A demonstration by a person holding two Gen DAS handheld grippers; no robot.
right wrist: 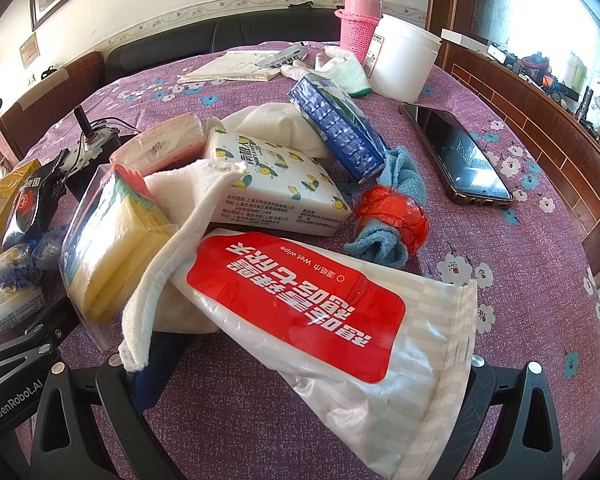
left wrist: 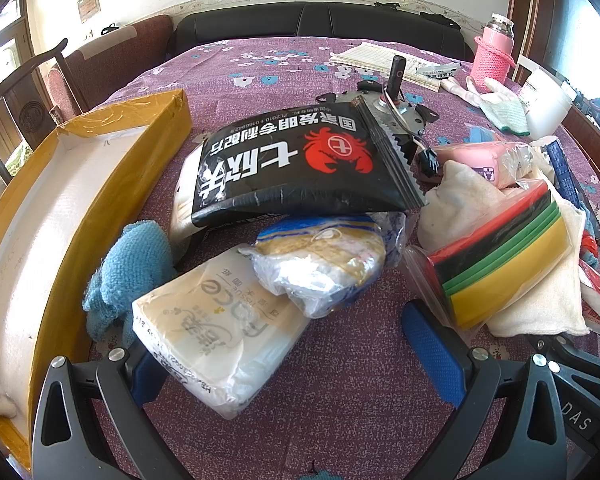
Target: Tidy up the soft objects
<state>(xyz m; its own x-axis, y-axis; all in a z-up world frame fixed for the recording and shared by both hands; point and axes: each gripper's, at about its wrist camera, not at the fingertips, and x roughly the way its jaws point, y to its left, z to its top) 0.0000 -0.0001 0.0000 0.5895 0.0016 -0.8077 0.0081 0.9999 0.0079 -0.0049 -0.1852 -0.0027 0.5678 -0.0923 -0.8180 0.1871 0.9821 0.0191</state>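
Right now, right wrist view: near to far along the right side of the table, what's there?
wet wipe pack → blue cloth wrapped in red tape → phone → white tub → pink flask

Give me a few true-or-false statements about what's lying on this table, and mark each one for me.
1. The yellow cardboard box holds several packs. False: its white inside shows nothing in it.
2. The black crab-logo bag overlaps the metal motor part. True.
3. The phone lies on the white towel. False: it lies on the purple cloth, apart.
4. The left gripper is open around the tissue pack. True.
5. Red tape wraps the blue cloth. True.
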